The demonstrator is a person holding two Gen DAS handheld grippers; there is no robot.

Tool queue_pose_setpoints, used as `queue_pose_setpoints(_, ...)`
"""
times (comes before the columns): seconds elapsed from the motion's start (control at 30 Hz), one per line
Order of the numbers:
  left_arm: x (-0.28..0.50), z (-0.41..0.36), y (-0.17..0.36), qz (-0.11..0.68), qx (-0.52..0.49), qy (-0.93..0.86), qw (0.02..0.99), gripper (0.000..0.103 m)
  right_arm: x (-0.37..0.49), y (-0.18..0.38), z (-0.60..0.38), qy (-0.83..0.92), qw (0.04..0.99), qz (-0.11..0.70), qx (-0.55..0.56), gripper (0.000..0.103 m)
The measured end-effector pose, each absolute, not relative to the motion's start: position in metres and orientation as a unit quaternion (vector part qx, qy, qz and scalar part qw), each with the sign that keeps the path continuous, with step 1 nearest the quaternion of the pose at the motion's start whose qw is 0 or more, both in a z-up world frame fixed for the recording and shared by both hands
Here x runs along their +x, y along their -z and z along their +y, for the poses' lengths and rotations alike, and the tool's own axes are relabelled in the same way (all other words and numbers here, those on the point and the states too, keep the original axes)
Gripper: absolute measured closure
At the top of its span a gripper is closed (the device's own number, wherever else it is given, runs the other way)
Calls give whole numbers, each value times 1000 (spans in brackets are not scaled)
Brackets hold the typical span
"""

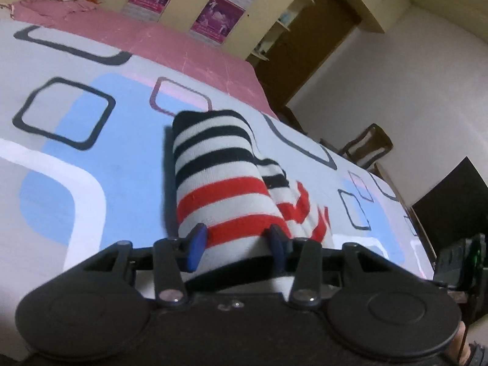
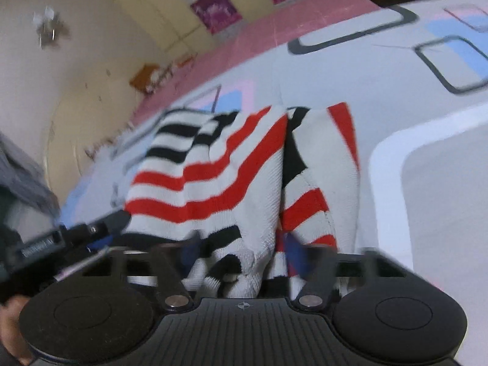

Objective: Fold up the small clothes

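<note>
A small knit garment with white, red and black stripes (image 1: pixel 219 180) lies on the patterned bed sheet (image 1: pixel 76 158). In the left wrist view my left gripper (image 1: pixel 236 241) has its blue fingers (image 1: pixel 196 239) on either side of the garment's near edge, with cloth filling the gap. In the right wrist view the same garment (image 2: pixel 231 177) hangs bunched, and my right gripper (image 2: pixel 241 253) has its blue fingers (image 2: pixel 294 251) clamped on its lower folds. The left gripper's black body (image 2: pixel 61 244) shows at the left there.
The sheet (image 2: pixel 396 97) is white with blue patches and dark rounded squares. A pink blanket (image 1: pixel 189 48) lies beyond it. A wardrobe with purple posters (image 1: pixel 213 15), a wooden chair (image 1: pixel 366 146) and a dark screen (image 1: pixel 451 201) stand at the room's edge.
</note>
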State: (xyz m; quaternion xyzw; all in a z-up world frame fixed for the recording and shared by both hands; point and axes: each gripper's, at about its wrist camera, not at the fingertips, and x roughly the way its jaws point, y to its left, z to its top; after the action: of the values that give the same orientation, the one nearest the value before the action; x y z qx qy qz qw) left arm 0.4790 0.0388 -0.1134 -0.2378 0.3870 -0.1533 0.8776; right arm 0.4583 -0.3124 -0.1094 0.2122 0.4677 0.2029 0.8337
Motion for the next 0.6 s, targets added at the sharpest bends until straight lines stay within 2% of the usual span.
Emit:
queue_pose_setpoints(0.03, 482, 38, 114, 386, -236, 153, 879, 59, 458, 109, -308, -206, 839, 465, 196, 76)
queue_pose_setpoints(0.13, 478, 37, 112, 376, -235, 164, 881, 60, 448, 97, -303, -211, 861, 436, 157, 82)
queue_pose_setpoints(0.3, 482, 8, 108, 372, -182, 206, 887, 60, 408, 68, -318, -178, 914, 351, 102, 83)
queue_pose_setpoints(0.43, 490, -27, 104, 400, -65, 196, 893, 60, 415, 114, -344, -151, 881, 409, 182, 83)
queue_pose_setpoints(0.6, 486, -23, 97, 398, -38, 205, 893, 61, 408, 98, -341, -176, 881, 401, 181, 83)
